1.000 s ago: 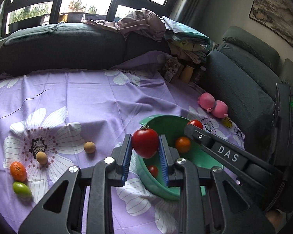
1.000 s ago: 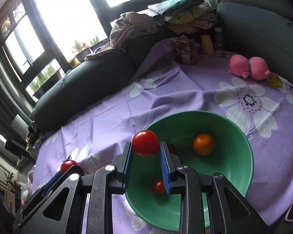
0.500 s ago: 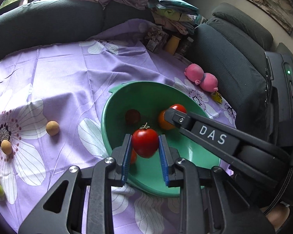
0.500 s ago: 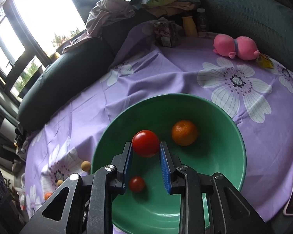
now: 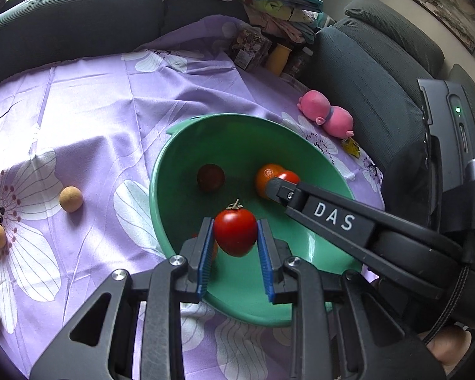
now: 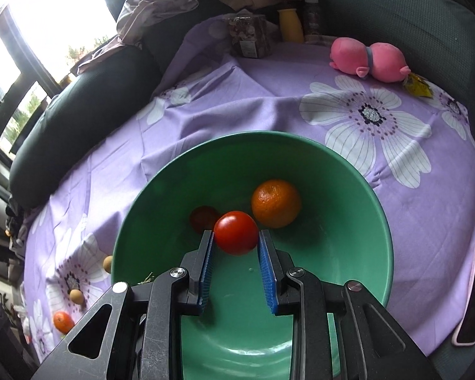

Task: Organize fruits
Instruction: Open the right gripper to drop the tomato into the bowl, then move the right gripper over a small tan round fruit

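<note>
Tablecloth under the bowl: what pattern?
Purple tablecloth with large white flowers; clearest in the right wrist view.

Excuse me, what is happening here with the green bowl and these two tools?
A person is gathering fruit into the green bowl with two handheld grippers. The left gripper holds a stemmed tomato over the bowl, and the right gripper holds a smooth red tomato just above the bowl's inside. An orange and a dark red fruit already lie in it. Two tan round fruits wait on the purple cloth.
</note>
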`<state>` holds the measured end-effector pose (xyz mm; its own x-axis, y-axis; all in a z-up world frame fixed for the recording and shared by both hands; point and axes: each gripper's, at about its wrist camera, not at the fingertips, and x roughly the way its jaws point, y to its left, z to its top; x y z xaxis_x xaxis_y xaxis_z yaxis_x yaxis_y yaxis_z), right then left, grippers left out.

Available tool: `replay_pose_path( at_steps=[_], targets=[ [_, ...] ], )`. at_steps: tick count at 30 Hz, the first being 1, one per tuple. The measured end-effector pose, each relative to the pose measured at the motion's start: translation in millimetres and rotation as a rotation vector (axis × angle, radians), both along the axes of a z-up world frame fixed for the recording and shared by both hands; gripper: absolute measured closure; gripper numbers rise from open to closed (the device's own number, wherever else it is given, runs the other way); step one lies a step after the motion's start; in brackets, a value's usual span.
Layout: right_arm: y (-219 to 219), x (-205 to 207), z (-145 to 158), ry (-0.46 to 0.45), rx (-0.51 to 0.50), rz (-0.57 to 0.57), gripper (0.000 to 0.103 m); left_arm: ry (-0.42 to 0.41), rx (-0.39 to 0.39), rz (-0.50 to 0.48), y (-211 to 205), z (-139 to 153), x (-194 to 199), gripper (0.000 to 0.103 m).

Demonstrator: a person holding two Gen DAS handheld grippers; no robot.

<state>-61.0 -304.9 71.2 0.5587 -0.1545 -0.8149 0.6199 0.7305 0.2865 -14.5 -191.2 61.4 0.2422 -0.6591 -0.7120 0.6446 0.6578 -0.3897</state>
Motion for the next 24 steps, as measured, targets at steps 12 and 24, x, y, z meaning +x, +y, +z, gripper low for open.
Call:
replay_pose_path(
  at_steps=[12,24],
  targets=[
    [-1.6,1.2,-6.1,0.039,-0.005,-0.012,0.073,-0.016,0.02,0.005,-2.9,-1.0,-0.6,0.076],
    [-5.1,-7.8,5.3,-0.039,-0.015,-0.027,0.067,-0.042,-0.036,0.012,10.0,13.4,-4.0,0.041]
  ],
)
